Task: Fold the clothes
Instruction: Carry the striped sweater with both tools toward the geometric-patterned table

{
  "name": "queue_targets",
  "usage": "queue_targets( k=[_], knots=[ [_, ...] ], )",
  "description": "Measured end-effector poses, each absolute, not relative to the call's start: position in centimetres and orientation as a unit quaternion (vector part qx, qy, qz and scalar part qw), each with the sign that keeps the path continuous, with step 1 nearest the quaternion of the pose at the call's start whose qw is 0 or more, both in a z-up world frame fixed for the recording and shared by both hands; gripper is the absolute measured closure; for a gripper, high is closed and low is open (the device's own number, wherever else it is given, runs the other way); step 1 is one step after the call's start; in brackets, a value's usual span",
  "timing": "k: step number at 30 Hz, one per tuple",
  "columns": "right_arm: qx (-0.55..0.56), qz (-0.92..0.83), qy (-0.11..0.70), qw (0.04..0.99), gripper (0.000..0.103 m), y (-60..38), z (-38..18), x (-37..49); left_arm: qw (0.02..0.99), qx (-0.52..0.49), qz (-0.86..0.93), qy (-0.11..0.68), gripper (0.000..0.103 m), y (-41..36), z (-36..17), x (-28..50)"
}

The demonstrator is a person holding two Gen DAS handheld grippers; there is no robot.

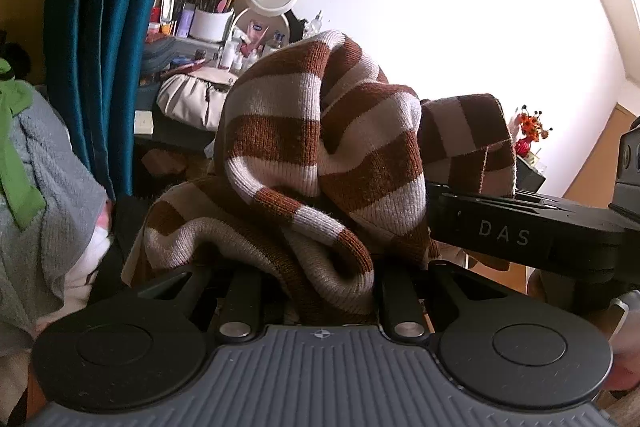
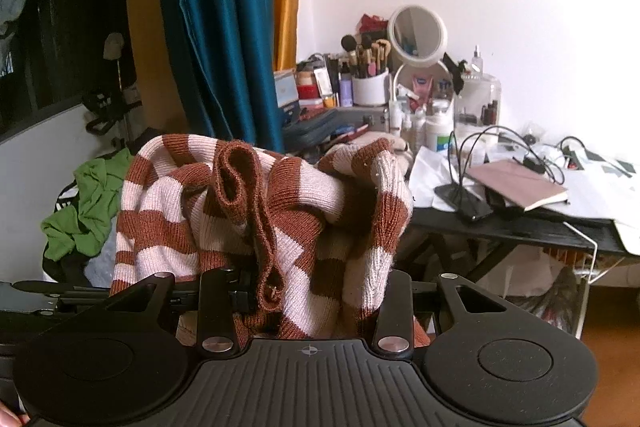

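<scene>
A brown and cream striped knit sweater [image 1: 320, 147] is bunched up and held in the air between both grippers. In the left wrist view it drapes over my left gripper [image 1: 320, 267] and hides the fingers; the fabric runs down between them. My right gripper [image 1: 438, 215] comes in from the right, its tip buried in the same sweater. From the right wrist camera, the sweater [image 2: 168, 195] hangs over my right gripper [image 2: 304, 291], with a rolled brown cuff [image 2: 236, 179] in front. My left gripper [image 2: 238, 295] reaches in from the left and pinches the knit.
A teal curtain [image 2: 216, 27] hangs behind. A cluttered table carries a round mirror [image 2: 418, 33], a brush cup [image 2: 370, 89], a notebook [image 2: 516, 185] and cables. A green garment [image 2: 88, 211] lies on a pile at the left, beside a grey towel [image 1: 40, 195].
</scene>
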State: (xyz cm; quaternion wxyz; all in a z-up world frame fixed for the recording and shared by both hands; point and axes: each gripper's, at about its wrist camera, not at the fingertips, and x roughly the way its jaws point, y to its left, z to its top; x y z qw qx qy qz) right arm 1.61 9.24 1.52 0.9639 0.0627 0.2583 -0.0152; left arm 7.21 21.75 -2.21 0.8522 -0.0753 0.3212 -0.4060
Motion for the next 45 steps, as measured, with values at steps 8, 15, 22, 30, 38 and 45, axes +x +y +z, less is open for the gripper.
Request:
queue_targets(
  k=[8, 15, 22, 30, 38, 45],
  knots=[
    [0.07, -0.021, 0.264, 0.962, 0.067, 8.4, 0.5, 3.1, 0.848, -0.076, -0.41, 0.328, 0.083, 21.4, -2.7, 8.5],
    [0.081, -0.037, 0.267, 0.96, 0.067, 7.0, -0.3, 3.2, 0.841, -0.064, -0.42, 0.335, 0.083, 20.0, -3.2, 9.4],
    [0.09, -0.048, 0.272, 0.957, 0.067, 3.9, -1.5, 2.2, 0.834, -0.056, -0.427, 0.346, 0.083, 16.9, -4.2, 9.1],
    [0.095, -0.018, 0.259, 0.961, 0.067, -4.2, -2.3, -0.5, 0.847, -0.044, -0.405, 0.342, 0.083, 9.9, -4.3, 6.1],
    [0.089, 0.009, 0.254, 0.963, 0.067, -18.4, -0.9, -5.9, 0.863, -0.049, -0.375, 0.335, 0.083, -2.9, -3.1, -0.4],
    [0.085, -0.017, 0.238, 0.967, 0.067, -30.7, 0.4, -10.6, 0.858, -0.049, -0.395, 0.325, 0.083, -14.4, -2.3, -3.7]
  ],
)
